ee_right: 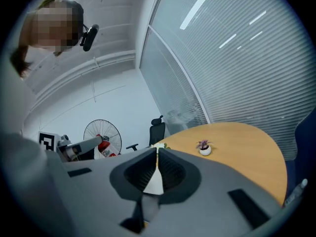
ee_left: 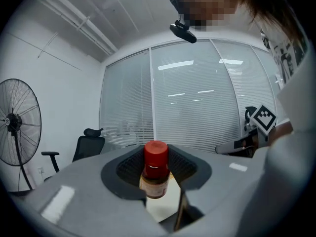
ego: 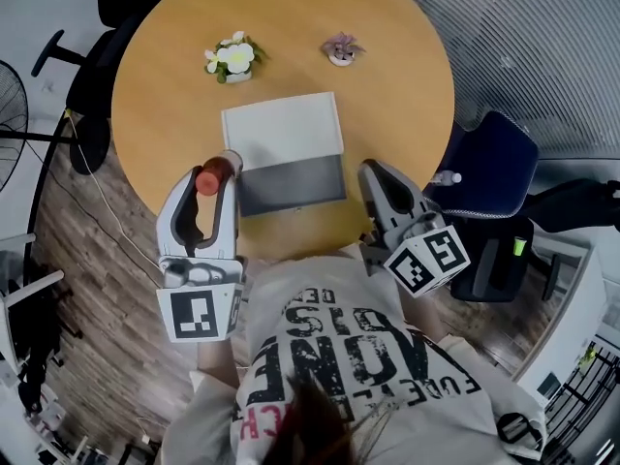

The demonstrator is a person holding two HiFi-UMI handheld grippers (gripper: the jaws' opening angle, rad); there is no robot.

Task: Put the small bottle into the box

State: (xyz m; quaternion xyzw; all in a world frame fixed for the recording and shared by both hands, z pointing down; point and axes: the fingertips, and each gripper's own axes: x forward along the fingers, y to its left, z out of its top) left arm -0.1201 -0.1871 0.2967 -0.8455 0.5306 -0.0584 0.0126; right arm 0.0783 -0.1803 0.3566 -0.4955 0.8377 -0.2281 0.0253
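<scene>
Red-capped small bottle (ee_left: pixel 156 174) sat clamped between the left gripper's (ego: pixel 215 172) jaws, just beside the near-left corner of the open box (ego: pixel 291 184) on the table (ego: pixel 165 76). Right gripper (ego: pixel 376 174) hung at the box's right edge, jaws together, empty. Risk: bottle not yet over the cavity; early release would likely land it outside.

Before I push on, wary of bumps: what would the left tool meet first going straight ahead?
Likely nothing near: the left tool, holding the bottle, aims above the table toward the blinds; depth unclear.
</scene>
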